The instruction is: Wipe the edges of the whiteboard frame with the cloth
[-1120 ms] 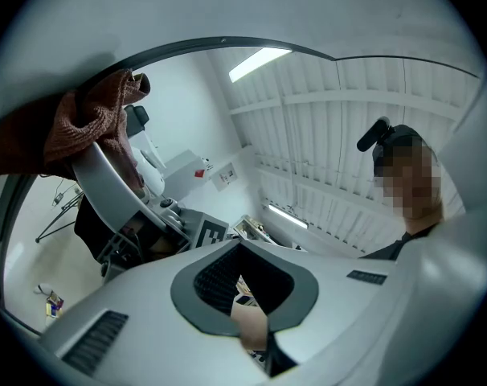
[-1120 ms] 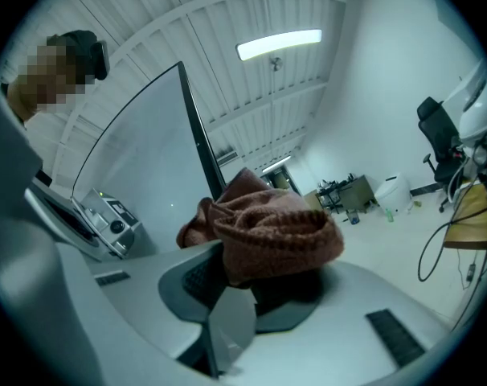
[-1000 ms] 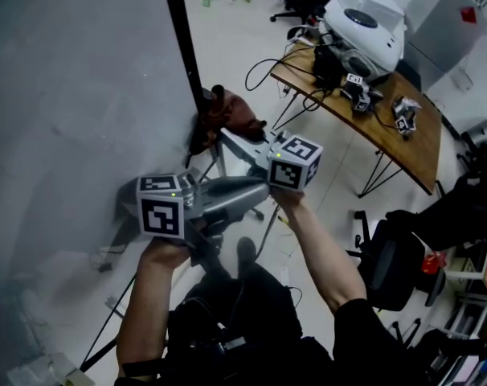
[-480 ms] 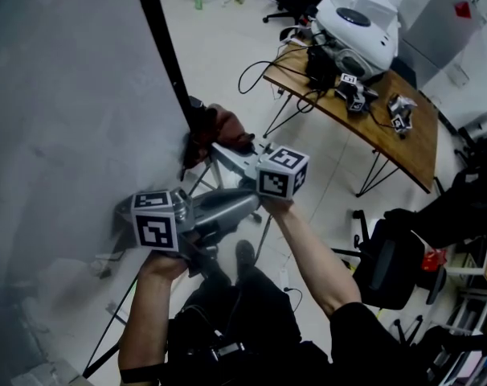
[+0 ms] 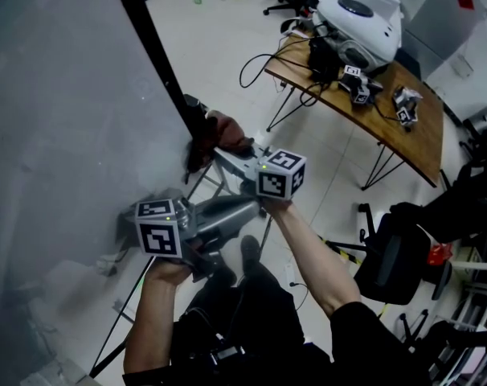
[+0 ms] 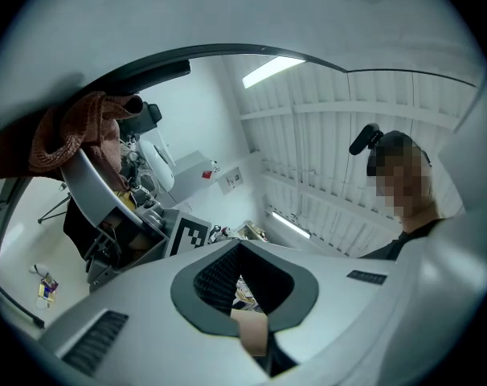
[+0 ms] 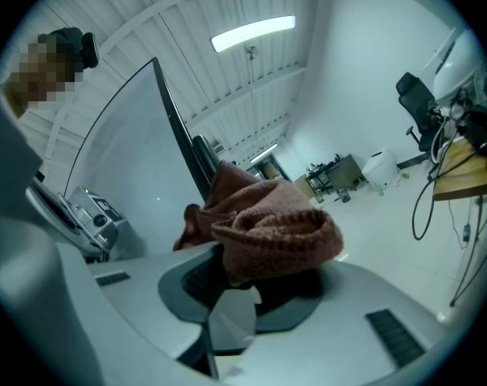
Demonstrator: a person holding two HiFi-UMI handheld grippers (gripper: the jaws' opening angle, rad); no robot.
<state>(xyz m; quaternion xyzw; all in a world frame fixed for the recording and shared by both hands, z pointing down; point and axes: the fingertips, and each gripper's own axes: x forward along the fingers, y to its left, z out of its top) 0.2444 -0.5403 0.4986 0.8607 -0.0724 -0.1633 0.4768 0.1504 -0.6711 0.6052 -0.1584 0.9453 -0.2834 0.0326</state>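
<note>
My right tool [image 5: 214, 149] is clamped on the cloth [image 5: 225, 132], which is bunched in a loose wad and pressed against the black frame [image 5: 151, 48] of the whiteboard, low on its right-hand edge. I judge it is held that way so the wad wraps the narrow bar and can rub its face and outer side at once. In the right gripper view the cloth [image 7: 268, 225] is a rust-brown, ribbed terry weave, soft and thick, spilling out over the dark grooved pads. The frame [image 7: 176, 127] beside it is a slim, smooth, matt black strip, and the board surface [image 5: 59, 119] is glossy pale grey. My left tool [image 5: 245, 207] hangs below and apart from the board, jaws drawn together on nothing. I take it to be parked there, out of the wiping path. Its own view shows only the hollow between its pads [image 6: 215, 276], with the cloth [image 6: 67, 135] off to the upper left against the frame [image 6: 147, 72].
</note>
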